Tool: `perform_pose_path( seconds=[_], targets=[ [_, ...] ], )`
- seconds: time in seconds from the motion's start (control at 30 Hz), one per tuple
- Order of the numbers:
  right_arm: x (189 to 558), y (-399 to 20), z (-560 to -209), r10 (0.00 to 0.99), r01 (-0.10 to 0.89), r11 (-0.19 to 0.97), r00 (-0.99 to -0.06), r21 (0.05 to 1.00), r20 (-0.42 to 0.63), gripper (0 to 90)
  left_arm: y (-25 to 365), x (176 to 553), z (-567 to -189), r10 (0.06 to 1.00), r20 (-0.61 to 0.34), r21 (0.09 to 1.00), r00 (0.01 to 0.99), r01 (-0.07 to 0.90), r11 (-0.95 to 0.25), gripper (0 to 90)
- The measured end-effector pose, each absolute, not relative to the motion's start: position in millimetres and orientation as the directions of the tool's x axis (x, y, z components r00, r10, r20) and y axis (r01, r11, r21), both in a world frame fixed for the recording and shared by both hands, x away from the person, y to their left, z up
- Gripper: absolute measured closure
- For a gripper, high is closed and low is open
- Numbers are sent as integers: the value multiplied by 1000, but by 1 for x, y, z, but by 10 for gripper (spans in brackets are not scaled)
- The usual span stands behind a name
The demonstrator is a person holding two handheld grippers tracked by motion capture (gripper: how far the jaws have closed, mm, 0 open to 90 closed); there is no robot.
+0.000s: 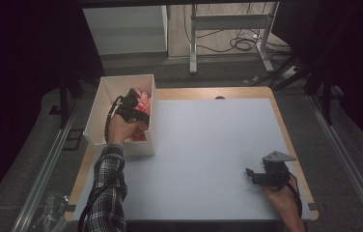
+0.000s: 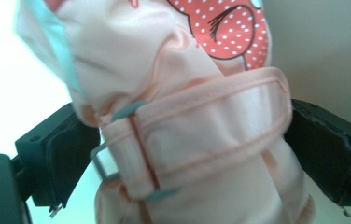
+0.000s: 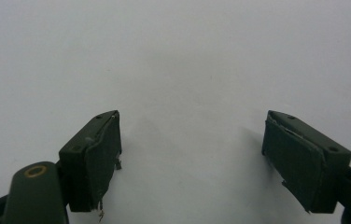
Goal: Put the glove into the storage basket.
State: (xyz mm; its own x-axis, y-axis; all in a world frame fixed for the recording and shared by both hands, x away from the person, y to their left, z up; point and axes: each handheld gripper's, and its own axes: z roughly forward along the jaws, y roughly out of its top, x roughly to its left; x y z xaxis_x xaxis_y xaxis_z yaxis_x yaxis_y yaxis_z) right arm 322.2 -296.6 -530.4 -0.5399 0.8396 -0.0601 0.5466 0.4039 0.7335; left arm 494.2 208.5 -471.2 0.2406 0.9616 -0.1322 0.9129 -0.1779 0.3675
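A pale pink garment [image 2: 201,60] with a red dotted print, a mint trim and a stitched strap hangs between the jaws of my left gripper [image 2: 187,112]. The jaws stand wide on either side of it and do not squeeze it. In the high view my left gripper [image 1: 133,104] reaches into the white box [image 1: 138,145] at the table's far left, where the pink cloth [image 1: 144,99] lies. My right gripper [image 1: 253,175] rests low over the pale mat [image 1: 208,145] at the near right. It is open [image 3: 192,116] with nothing between its fingers.
The white box stands partly over the table's left edge. A wooden border [image 1: 293,145] frames the mat. Beyond the table are a metal desk frame [image 1: 193,43] and cables [image 1: 240,43] on the floor. Metal rails [image 1: 49,164] run along both sides.
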Motion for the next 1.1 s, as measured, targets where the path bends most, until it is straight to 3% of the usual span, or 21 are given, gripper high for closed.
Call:
perform_pose_path(
  seconds=[0.57, 1.1],
  targets=[
    [322, -297, -530, 840, 548, 403, -539, 734, -59, 199, 217, 470, -449, 954, -26, 479, 300, 841, -252, 34],
    [322, -296, -530, 840, 547, 403, -539, 734, -60, 199, 225, 441, -428, 939, -6, 567, 343, 775, -279, 30]
  ],
)
